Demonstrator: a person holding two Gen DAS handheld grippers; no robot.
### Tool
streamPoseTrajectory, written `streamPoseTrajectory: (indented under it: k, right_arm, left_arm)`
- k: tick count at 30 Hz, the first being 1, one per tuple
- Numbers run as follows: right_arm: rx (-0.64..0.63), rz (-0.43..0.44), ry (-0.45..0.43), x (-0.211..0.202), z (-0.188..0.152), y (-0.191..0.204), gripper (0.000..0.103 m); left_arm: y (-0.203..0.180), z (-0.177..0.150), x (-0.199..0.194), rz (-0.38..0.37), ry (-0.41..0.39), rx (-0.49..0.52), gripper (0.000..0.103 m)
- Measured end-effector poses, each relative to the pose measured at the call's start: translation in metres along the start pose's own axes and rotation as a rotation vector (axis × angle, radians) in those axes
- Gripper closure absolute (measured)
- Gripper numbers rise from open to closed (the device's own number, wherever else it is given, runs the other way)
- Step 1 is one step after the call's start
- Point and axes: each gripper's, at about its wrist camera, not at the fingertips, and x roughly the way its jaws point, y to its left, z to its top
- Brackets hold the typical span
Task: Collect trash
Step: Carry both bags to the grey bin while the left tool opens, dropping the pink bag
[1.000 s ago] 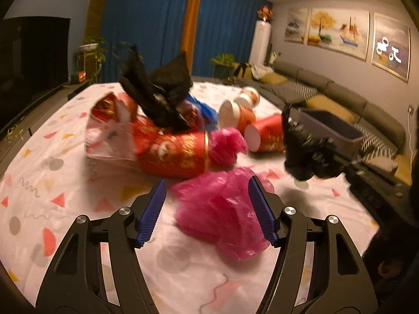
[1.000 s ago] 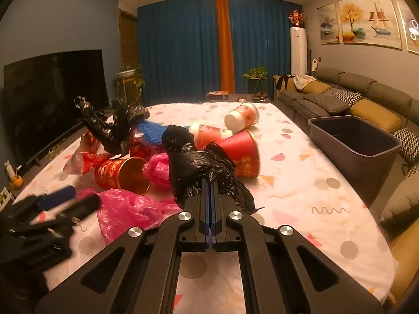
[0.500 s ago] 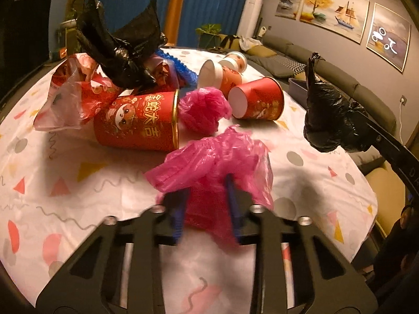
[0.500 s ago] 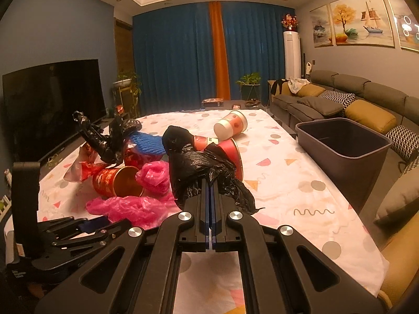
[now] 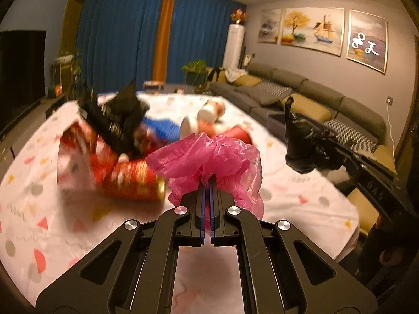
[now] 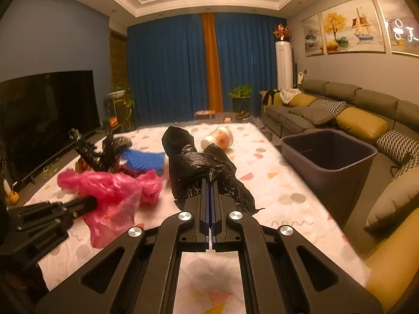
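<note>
Pink plastic bag (image 5: 209, 157) pinched in left tool (image 5: 207, 183), black bag (image 6: 193, 167) clamped in right tool (image 6: 210, 191), open bin (image 6: 327, 154) at two o'clock, nearer the right.

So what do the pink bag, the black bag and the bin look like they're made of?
Pink bag: thin translucent plastic film, crinkled and glossy.
Black bag: opaque thin plastic, shiny wrinkles.
Bin: probably rigid moulded plastic, dark grey, matt, with smooth straight walls and a rolled rim.
</note>
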Motion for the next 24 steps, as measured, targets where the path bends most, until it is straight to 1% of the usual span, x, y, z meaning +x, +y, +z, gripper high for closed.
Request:
streamPoseTrajectory:
  k: [5, 9, 13, 16, 20, 24]
  right_arm:
    - [-0.005, -0.074, -0.071, -0.009, 0.017, -0.024, 0.101]
    - [0.001, -0.172, -0.131, -0.009, 0.034, -0.056, 0.101]
    - [0.033, -0.267, -0.179, 0.0, 0.055, -0.1, 0.101]
    - [0.051, -0.308, -0.208, 0.008, 0.066, -0.125, 0.101]
    - [0.072, -0.342, -0.223, 0.022, 0.073, -0.151, 0.101]
    - [0.08, -0.365, -0.23, 0.036, 0.076, -0.167, 0.101]
  left_arm:
    - [-0.025, 0.033, 0.006, -0.038, -0.059, 0.036, 0.102]
    - [-0.059, 0.062, 0.027, -0.077, -0.106, 0.088, 0.102]
    - [-0.099, 0.092, 0.06, -0.126, -0.142, 0.118, 0.102]
    - [-0.124, 0.109, 0.089, -0.166, -0.149, 0.129, 0.102]
    - [-0.154, 0.126, 0.129, -0.21, -0.147, 0.145, 0.102]
    - [-0.176, 0.134, 0.164, -0.226, -0.134, 0.159, 0.102]
